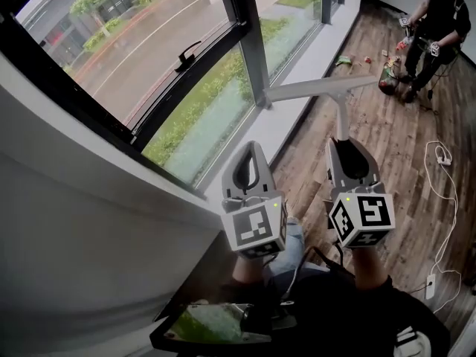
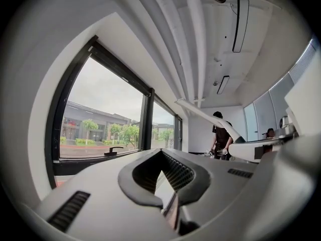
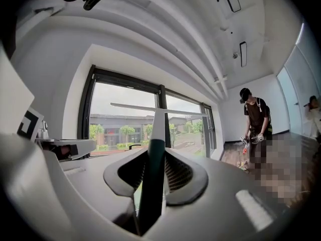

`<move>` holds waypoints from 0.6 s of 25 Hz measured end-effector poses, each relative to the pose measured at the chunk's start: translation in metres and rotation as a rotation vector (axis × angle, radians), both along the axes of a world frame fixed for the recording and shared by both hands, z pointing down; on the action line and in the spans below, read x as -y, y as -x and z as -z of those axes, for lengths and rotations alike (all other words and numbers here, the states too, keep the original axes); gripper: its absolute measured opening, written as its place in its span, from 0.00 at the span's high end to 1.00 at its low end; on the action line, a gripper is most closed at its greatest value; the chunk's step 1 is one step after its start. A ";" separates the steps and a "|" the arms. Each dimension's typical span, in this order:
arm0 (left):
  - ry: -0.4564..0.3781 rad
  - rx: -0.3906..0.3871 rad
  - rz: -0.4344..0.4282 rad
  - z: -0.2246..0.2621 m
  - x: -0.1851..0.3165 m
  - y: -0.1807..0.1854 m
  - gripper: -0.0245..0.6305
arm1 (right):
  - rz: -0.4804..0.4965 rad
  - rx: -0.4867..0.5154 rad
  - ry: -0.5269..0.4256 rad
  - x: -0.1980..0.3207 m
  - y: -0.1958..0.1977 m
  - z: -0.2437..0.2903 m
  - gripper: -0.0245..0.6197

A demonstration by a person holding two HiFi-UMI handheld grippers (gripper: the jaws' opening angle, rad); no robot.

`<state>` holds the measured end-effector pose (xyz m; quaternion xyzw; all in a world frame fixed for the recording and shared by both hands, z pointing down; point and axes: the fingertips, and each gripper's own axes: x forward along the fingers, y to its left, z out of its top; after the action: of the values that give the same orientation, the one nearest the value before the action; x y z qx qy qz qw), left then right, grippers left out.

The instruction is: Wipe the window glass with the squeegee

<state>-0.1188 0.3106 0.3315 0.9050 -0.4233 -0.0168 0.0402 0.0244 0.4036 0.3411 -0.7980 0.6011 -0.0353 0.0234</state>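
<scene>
Right tool (image 1: 343, 146) is clamped on the squeegee (image 1: 327, 89) by its handle. The blade end is up and lying roughly level in front of the window glass (image 1: 212, 121), with one tip near the dark frame post (image 1: 249, 43). In the right gripper view the handle runs straight up between the jaws, so the grip looks square to me. Can't tell if the rubber edge is actually on the pane yet, it looks just off it. Left tool (image 1: 251, 151) is pinched together with nothing in it, hanging right beside the other one.

My take: get the whole blade flat on the glass before dragging, not just one corner, then keep even pressure and pull one straight pass. Mind the post and the window handle (image 1: 187, 53) so the blade ends don't snag. Keep the left tool out of the path.
</scene>
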 end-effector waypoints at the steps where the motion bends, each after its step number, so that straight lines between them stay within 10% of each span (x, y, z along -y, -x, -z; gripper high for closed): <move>1: -0.006 -0.005 0.000 -0.001 0.012 -0.010 0.96 | 0.005 -0.004 -0.003 0.012 -0.009 -0.001 0.82; 15: -0.035 -0.034 0.153 0.015 0.250 -0.098 0.96 | 0.182 -0.059 -0.018 0.272 -0.113 0.018 0.82</move>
<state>-0.0210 0.0602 0.3169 0.8700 -0.4902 -0.0425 0.0303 0.1379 0.1320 0.3235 -0.7406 0.6718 -0.0082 0.0093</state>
